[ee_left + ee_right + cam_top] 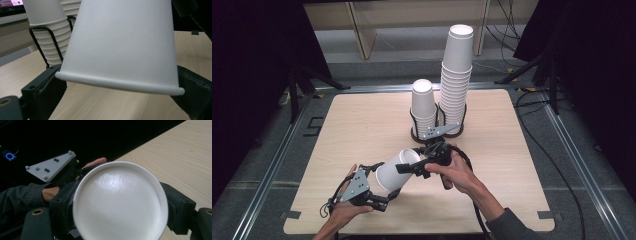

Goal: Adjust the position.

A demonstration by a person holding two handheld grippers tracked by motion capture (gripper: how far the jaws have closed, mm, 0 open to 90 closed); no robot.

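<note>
A white paper cup point(393, 172) lies tilted above the front of the wooden table point(357, 120), between my two grippers. Its rolled rim point(120, 83) points toward my left gripper point(381, 186), whose jaws stand open on either side of the rim without clearly pressing on it. The right gripper point(413, 167) is shut on the cup's narrow base end. In the right gripper view the round cup bottom point(120, 202) sits between the two black jaws, with the left hand and its grey plate point(51, 166) behind it.
A black wire holder point(414, 131) at mid-table carries a short stack of cups point(423, 105) and a tall stack point(457, 75). The same stacks point(50, 32) stand close behind the held cup. Cables trail off the table's right side.
</note>
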